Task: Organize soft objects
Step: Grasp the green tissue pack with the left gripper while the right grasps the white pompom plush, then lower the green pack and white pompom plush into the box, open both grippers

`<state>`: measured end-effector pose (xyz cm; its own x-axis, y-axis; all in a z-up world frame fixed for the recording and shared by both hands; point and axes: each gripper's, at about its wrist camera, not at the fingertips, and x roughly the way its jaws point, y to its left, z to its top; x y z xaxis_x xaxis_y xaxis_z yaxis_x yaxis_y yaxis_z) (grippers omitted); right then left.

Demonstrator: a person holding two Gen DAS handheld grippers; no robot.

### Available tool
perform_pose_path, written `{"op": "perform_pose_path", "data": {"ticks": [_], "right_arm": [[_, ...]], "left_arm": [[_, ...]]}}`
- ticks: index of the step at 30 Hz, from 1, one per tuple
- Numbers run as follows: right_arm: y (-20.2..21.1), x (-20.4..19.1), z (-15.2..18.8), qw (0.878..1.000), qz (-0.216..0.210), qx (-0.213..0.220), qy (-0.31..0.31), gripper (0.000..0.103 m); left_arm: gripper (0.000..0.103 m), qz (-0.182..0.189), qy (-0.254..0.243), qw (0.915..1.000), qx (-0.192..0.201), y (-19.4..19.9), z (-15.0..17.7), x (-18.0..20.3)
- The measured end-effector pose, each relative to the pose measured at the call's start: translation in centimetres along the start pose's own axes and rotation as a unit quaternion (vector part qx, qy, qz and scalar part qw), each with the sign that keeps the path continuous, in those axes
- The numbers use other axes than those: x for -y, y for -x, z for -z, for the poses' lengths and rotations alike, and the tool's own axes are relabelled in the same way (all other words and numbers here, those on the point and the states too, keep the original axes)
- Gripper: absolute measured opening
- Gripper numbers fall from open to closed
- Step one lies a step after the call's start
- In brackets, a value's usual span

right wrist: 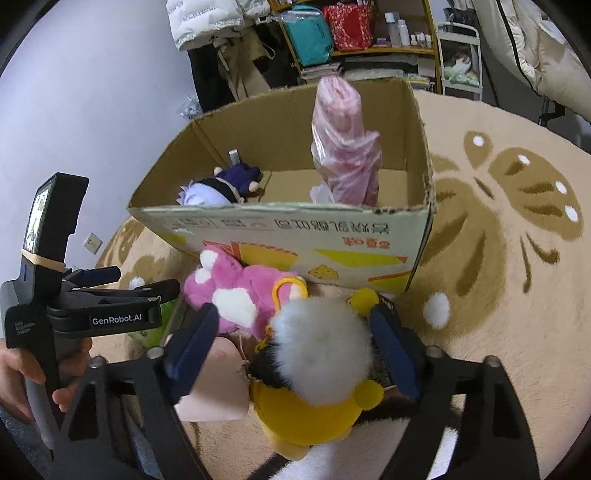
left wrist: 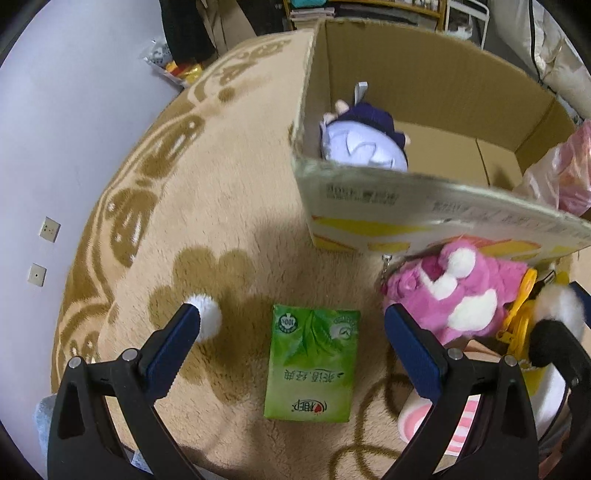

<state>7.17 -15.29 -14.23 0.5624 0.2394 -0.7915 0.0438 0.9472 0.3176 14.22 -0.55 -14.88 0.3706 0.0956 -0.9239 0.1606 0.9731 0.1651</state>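
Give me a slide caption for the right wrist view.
Open right gripper straddles a yellow-clad panda plush before the cardboard box.

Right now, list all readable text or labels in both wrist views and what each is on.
"GenRobot.AI": white print on the black body of the left gripper, seen from the right wrist.
"100%": round badge on the green tissue pack, upside down to the camera.
Large Chinese characters on the green tissue pack: visible, not transcribed with confidence.
Chinese print on the cardboard box front and flap: upside down, too blurred to read.

Home room, plush patterned rug point(right wrist: 498, 221), cluttered shelves point(right wrist: 369, 51), hanging coats point(right wrist: 207, 22)
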Motion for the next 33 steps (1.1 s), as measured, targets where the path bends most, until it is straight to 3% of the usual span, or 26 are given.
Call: {"op": "perform_pose_path", "data": {"ticks": [3, 7, 9, 11, 14, 17, 20, 28, 29, 33], "right_arm": [[-0.5, 0.0, 0.1, 1.000, -0.001, -0.012, 0.004, 0.065], [-0.8, -0.4, 0.3, 1.000, -0.002, -0.020, 0.015, 0.062], [-1.3, -0.3, 0.4, 0.999, 0.003, -0.034, 0.016, 0.052], [-1.9, -0.2, 0.5, 0.999, 0.006, -0.044, 0.011, 0.049], [-1.8, 0.0, 0.4, 0.999, 0.003, -0.038, 0.007, 0.047], [-1.7, 0.1, 0.4, 0.999, 0.001, -0.035, 0.006, 0.046], [-1.4, 0.0, 0.2, 1.000, 0.001, -0.028, 0.008, 0.046], [0.2, -0.3, -0.1, 1.000, -0.004, 0.006, 0.014, 0.044], [0.5, -0.3, -0.1, 1.000, -0.004, 0.012, 0.014, 0.036], [1.4, -0.3, -0.3, 0.999, -0.007, 0.031, 0.011, 0.035]], "left_arm": [[0.099, -0.003, -0.008, 0.9999, -0.014, -0.7, 0.2, 0.2], [0.099, -0.004, -0.016, 0.9996, -0.024, -1.3, 0.5, 0.5], [0.099, -0.002, -0.019, 0.9993, -0.032, -1.9, 0.6, 0.4], [0.097, 0.003, -0.013, 0.9991, -0.039, -2.3, 0.7, 0.2], [0.073, 0.010, -0.003, 0.9986, -0.053, -3.0, 0.8, -0.1], [0.068, 0.025, 0.000, 0.9968, -0.076, -3.8, 1.1, 0.0], [0.052, 0.028, 0.000, 0.9966, -0.077, -3.9, 1.1, 0.0], [0.052, 0.025, 0.013, 0.9974, -0.067, -3.1, 1.2, -0.5], [0.052, 0.026, 0.016, 0.9976, -0.062, -2.8, 1.1, -0.6], [0.052, 0.027, 0.028, 0.9988, -0.031, -0.8, 1.3, -1.2]]}}
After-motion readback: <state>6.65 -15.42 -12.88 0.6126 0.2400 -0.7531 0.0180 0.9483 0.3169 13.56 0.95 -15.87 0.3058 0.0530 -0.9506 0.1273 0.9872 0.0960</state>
